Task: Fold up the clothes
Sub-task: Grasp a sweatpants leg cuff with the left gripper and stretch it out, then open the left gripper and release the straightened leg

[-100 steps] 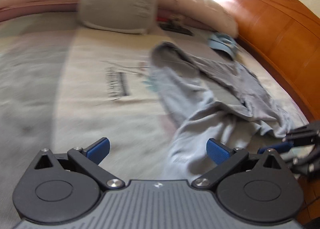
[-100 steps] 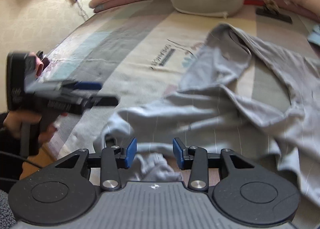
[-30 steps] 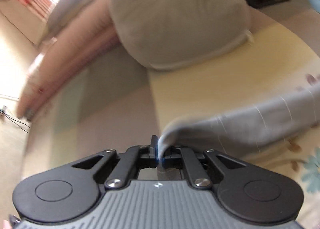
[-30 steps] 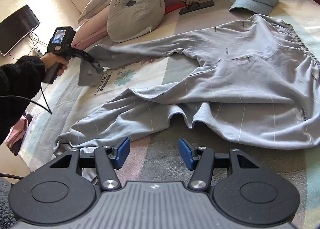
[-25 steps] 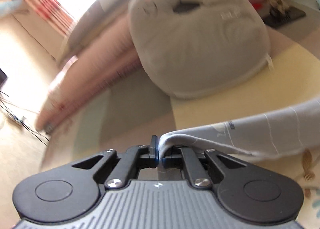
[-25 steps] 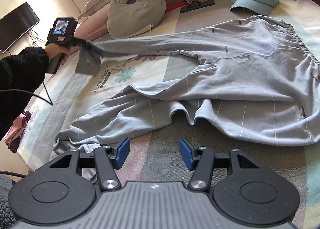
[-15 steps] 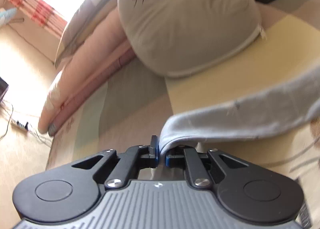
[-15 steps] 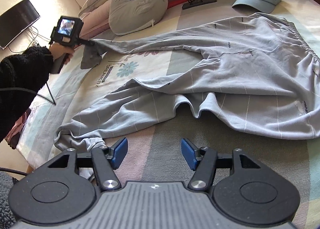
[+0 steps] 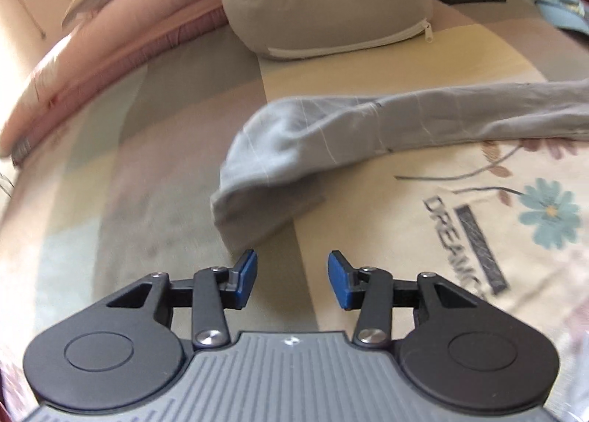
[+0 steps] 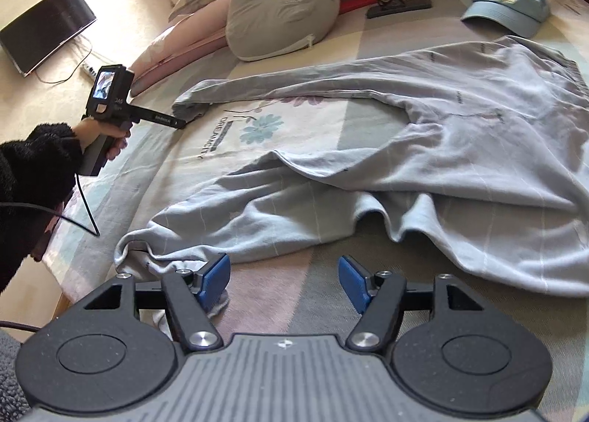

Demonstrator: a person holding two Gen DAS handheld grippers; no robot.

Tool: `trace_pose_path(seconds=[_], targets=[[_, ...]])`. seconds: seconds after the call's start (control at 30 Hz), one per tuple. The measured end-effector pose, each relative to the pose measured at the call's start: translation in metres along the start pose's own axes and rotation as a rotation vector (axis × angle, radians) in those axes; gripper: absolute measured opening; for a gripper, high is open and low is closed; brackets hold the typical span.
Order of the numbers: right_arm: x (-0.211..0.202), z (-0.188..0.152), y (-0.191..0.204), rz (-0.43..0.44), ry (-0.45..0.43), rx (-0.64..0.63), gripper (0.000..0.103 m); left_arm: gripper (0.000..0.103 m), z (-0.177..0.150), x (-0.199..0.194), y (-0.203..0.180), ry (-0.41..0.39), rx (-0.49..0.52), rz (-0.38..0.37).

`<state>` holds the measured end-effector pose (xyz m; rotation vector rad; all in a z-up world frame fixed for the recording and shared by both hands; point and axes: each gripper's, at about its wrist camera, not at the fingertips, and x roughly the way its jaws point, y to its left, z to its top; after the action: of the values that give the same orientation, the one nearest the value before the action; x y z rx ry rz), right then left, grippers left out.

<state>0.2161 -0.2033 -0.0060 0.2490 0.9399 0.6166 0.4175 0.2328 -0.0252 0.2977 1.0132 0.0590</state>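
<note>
Grey-blue trousers [image 10: 423,149] lie spread across the bed, waistband at the right. The far leg runs left to its cuff [image 9: 257,179], which rests flat on the sheet. My left gripper [image 9: 292,260] sits just short of that cuff; its jaws are opening and nothing is between them. In the right wrist view the left gripper [image 10: 179,123] points at the cuff [image 10: 189,105] from the left. My right gripper [image 10: 283,267] hovers over the bed in front of the near leg, its jaws opening with nothing between them. The near cuff [image 10: 147,256] lies crumpled by its left finger.
A grey cat cushion [image 10: 283,6] and pink bolsters [image 9: 110,64] line the head of the bed. A blue cap [image 10: 508,6] and a dark tray with a small figure [image 10: 397,6] lie beyond the trousers. The bed's edge and a TV [image 10: 44,28] are at the left.
My left gripper let go of the far cuff, opened and drew back from it; the leg now lies on the sheet. The right gripper's jaws spread a little wider.
</note>
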Motion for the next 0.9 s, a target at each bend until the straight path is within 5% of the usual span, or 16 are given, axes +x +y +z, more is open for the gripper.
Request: trace_pose_path(seconds=[0.37,0.6,0.77,0.9], targets=[[0.023,0.001,0.005,-0.022,0.065,-0.045,0.082,0.052,-0.057,-0.032,-0.041,0.013,-0.021,-0.160],[0.042,-0.018,0.001,-0.107,0.161,-0.104,0.084,0.059,-0.091,-0.092,-0.074,-0.079,-0.053,-0.274],[0.044,-0.024,0.000,-0.066,0.165,-0.128,0.103,0.064,-0.106,-0.130,-0.087,-0.115,-0.110,-0.325],[0.044,-0.024,-0.005,-0.032,0.154,-0.108,0.103,0.067,-0.119,-0.150,-0.103,-0.118,-0.110,-0.320]])
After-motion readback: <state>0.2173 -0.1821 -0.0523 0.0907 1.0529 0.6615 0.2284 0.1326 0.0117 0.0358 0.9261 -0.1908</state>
